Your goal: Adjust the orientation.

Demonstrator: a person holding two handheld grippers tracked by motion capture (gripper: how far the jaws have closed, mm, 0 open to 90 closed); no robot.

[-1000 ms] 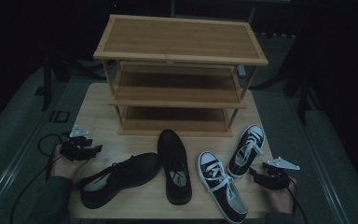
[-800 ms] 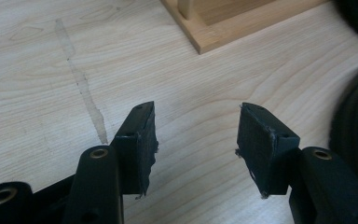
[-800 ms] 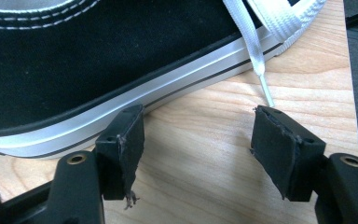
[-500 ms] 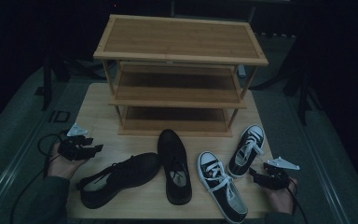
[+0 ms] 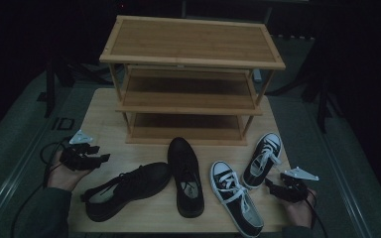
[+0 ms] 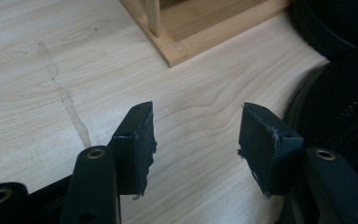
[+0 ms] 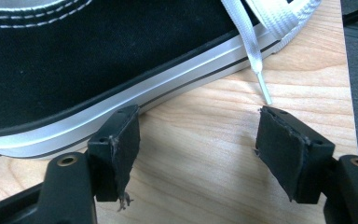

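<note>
Sneaker by the right gripper: black-and-white canvas sneaker (image 5: 263,159) lies at the table's right, toe toward the rack; its white sole edge (image 7: 121,105) sits just ahead of the jaws, likely the next grasp.
Right gripper (image 5: 274,186): jaws apart, holding nothing, low over the wood beside that sneaker's heel.
Second sneaker (image 5: 235,197): just left of the first, nearly touching.
Black leather shoes: one (image 5: 185,174) upright at centre, one (image 5: 127,189) angled at left.
Left gripper (image 5: 99,158): jaws spread, empty, close to the angled shoe's toe.
Shoe rack (image 5: 191,77): three bare wooden shelves behind, presumably the destination.
Table (image 5: 104,126): light wood.
</note>
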